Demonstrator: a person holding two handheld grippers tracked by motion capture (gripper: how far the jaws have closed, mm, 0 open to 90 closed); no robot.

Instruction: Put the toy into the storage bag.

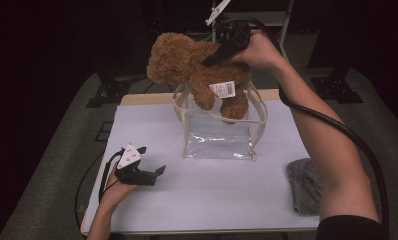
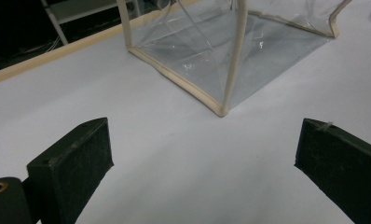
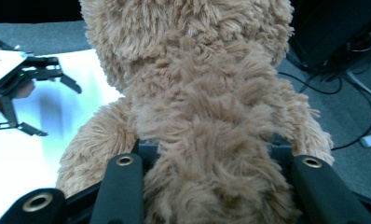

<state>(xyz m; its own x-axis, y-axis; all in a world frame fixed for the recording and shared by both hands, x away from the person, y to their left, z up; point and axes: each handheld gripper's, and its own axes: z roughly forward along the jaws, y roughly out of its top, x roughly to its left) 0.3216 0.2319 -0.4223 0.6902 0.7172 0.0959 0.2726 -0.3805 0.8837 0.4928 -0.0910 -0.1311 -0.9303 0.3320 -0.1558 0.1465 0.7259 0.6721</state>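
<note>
A brown plush teddy bear [image 1: 194,67] with a white barcode tag hangs above the open top of a clear plastic bag [image 1: 222,132] with cream trim, its legs at the bag's mouth. My right gripper [image 1: 214,57] is shut on the bear's back; its fur [image 3: 207,140] bulges between the two black jaws. My left gripper [image 1: 149,161] rests low on the white table at front left, open with nothing between its pads [image 2: 76,163]. It faces the bag's near corner [image 2: 221,111].
A grey knitted cloth [image 1: 304,185] lies at the table's right front edge. The white table [image 1: 202,200] has bare room in front of the bag. Dark floor, stands and cables surround the table.
</note>
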